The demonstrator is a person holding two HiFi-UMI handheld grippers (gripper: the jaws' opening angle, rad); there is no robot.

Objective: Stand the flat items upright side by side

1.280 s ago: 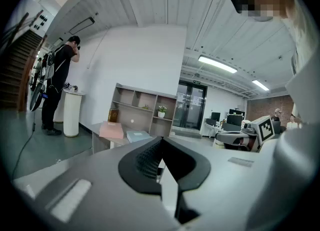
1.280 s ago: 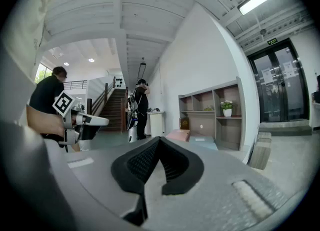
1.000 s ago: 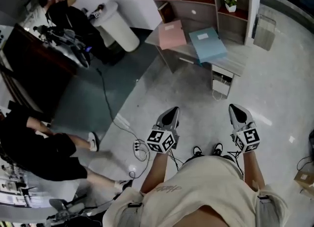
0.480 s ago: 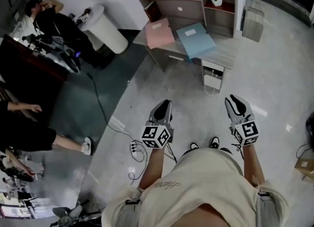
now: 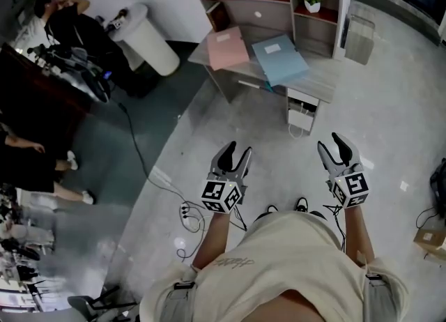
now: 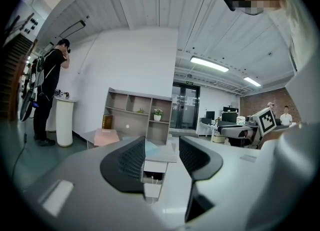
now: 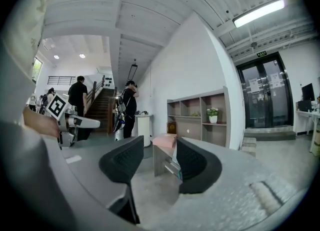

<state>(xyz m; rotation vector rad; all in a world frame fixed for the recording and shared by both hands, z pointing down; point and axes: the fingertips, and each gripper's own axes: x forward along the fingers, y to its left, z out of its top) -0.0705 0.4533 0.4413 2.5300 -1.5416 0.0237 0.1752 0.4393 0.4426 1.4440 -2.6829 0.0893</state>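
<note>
Much of the head view was pale floor [image 5: 390, 104], and the person stood on it well back from the furniture. Against the far wall stood an open shelf [image 5: 279, 7], with a low table [image 5: 317, 87] in front of it. Two folders lay flat on that table, just beside each other: the pink folder [image 5: 230, 47] to the left and the blue folder [image 5: 280, 59] to the right. Neither had been stood up yet, so the task looked unstarted.

The left gripper [image 5: 237, 152] and the right gripper [image 5: 333, 143] were held out roughly level at waist height, both aimed toward the table. The jaws of each had just been opening and stood partly spread. Nothing was between them, only the distant table seen through the gap.

Both folders lay straight ahead and well apart from the grippers. The pink folder sat almost in line with the left gripper, and the blue one fell between the two lines of reach. The blue folder's long side ran slantwise away from the person. The left hand therefore seemed the better placed for the pink one. A walk forward looked necessary before any grasp.
</note>
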